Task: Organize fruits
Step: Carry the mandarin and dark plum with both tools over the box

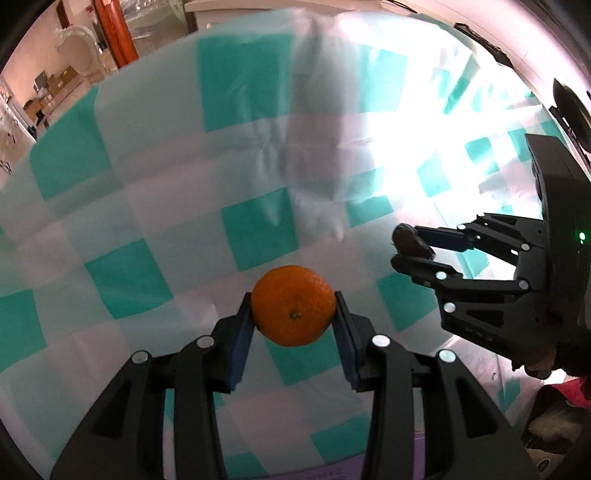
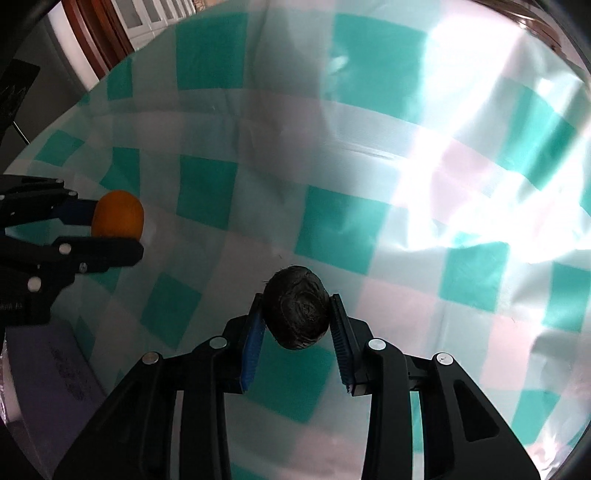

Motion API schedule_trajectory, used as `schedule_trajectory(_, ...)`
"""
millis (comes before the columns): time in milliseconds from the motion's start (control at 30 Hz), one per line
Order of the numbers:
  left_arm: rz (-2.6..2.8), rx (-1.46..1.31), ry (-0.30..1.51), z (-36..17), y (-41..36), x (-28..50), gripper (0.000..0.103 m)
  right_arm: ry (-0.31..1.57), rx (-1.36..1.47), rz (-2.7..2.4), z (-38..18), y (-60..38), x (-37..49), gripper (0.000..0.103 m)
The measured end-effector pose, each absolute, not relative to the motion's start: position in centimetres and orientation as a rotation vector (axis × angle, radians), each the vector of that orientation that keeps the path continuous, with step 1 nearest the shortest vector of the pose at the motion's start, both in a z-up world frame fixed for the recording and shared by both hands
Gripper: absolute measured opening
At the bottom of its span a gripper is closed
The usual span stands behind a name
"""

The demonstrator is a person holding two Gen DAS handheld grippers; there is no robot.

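Observation:
My left gripper (image 1: 293, 295) is shut on an orange (image 1: 293, 305) and holds it above the checked tablecloth (image 1: 155, 206). My right gripper (image 2: 297, 297) is shut on a dark brown fuzzy fruit (image 2: 297, 308), also held above the cloth (image 2: 332, 221). In the left wrist view the right gripper (image 1: 400, 249) sits at the right with the dark fruit (image 1: 410, 242) at its tips. In the right wrist view the left gripper (image 2: 122, 225) sits at the left, holding the orange (image 2: 118, 218).
The table is covered by a teal and white checked cloth. Strong glare lies on the cloth at the right (image 2: 461, 166). A purple sheet (image 2: 62, 365) lies at the near edge. A red-brown post (image 1: 114, 29) and furniture stand beyond the far edge.

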State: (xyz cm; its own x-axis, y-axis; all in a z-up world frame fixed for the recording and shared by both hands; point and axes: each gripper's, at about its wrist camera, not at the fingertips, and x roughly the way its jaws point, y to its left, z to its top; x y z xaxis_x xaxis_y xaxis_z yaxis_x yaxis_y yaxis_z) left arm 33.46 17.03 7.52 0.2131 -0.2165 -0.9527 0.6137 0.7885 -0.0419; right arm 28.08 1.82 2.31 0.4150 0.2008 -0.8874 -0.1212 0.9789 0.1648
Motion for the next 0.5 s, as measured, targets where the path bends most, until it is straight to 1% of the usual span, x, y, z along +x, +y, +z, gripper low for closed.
schedule_trajectory(200,-0.603,0.425,1.194,9.8,13.5,29.7,0.041,1.095,0.107,0.184,3.9,-1.6,23.7,0.035)
schedule_trajectory(300,-0.600,0.438,1.170,11.2,10.9,27.0,0.041,1.069,0.129,0.181,5.2,-4.4,20.1,0.035)
schedule_trajectory(333,-0.597,0.443,1.159,11.9,10.1,25.8,0.041,1.060,0.132,0.181,6.3,-4.2,17.8,0.035)
schedule_trajectory(500,-0.570,0.421,1.118,14.6,5.8,18.7,0.041,1.016,0.148,0.187,8.4,-8.0,12.6,0.035)
